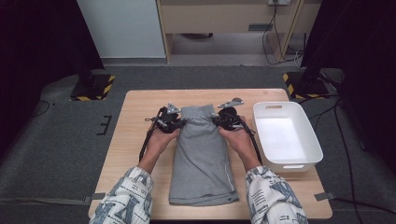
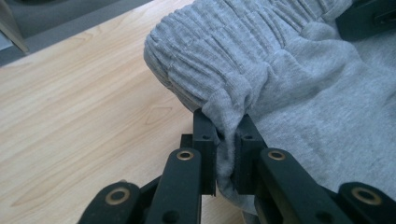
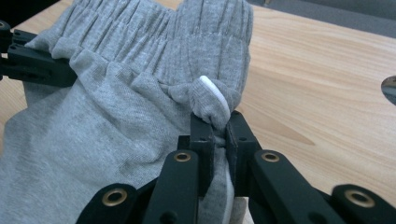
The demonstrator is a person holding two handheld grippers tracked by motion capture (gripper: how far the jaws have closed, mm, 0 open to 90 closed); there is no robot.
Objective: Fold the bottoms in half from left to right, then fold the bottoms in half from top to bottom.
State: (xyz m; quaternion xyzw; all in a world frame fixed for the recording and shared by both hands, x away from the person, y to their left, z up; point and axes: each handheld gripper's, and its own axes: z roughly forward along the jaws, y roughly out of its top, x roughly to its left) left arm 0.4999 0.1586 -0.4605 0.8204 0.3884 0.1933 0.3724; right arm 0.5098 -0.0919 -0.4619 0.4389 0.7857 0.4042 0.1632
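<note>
Both the left tool [image 2: 227,140] and right tool [image 3: 219,137] are clenched on the waistband corners of the grey shorts [image 1: 201,154], which lie lengthwise-folded on the worktop [image 1: 140,135]; the crosswise fold and the white bin [image 1: 286,135] look left to do.

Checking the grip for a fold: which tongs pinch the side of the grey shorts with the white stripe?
The right tongs: white piping on the grey fabric shorts runs between them; the left tongs pinch plain grey.
</note>
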